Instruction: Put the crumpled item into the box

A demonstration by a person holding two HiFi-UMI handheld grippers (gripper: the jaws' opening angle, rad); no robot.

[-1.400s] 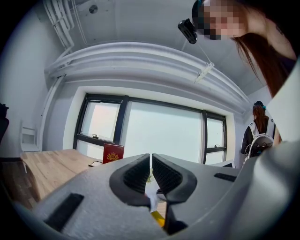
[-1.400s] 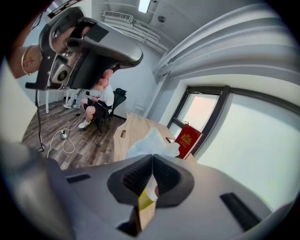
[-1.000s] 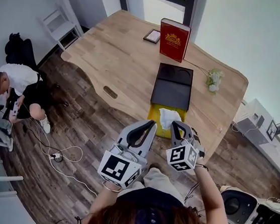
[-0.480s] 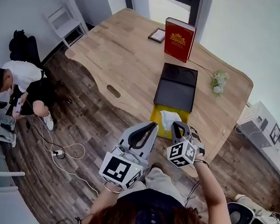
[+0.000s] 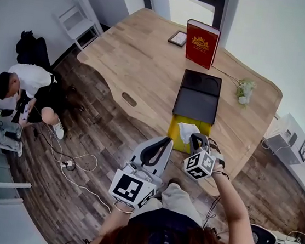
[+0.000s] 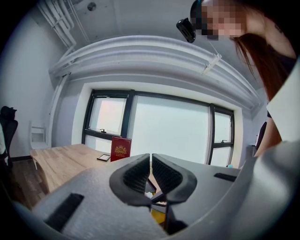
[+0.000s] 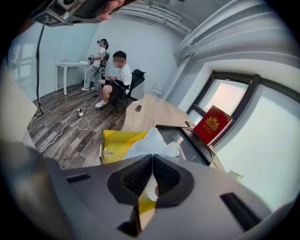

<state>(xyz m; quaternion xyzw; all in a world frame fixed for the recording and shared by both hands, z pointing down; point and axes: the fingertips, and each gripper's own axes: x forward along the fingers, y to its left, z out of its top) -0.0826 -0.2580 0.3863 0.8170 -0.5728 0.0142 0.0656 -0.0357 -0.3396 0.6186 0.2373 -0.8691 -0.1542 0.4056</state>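
Observation:
A white crumpled item [image 5: 186,132] lies in the open yellow box [image 5: 173,138] at the near edge of the wooden table [image 5: 148,68]. My right gripper [image 5: 197,138] hovers just right of and nearer than the box, jaws shut with nothing clearly between them. In the right gripper view the crumpled item [image 7: 152,142] and yellow box [image 7: 115,145] sit just beyond the shut right gripper [image 7: 152,161]. My left gripper [image 5: 164,142] is off the table edge, left of the box. In its own view the left gripper [image 6: 151,161] is shut and empty.
A black tray [image 5: 198,96] lies just beyond the box, then an upright red book [image 5: 201,44], a small frame [image 5: 178,38] and flowers [image 5: 244,91]. A person [image 5: 27,84] sits on the floor at left, with cables [image 5: 73,164] near them.
The head view has drifted slightly, so the table sits a bit further right and down. Both grippers stay shut and hold about the same place beside the box.

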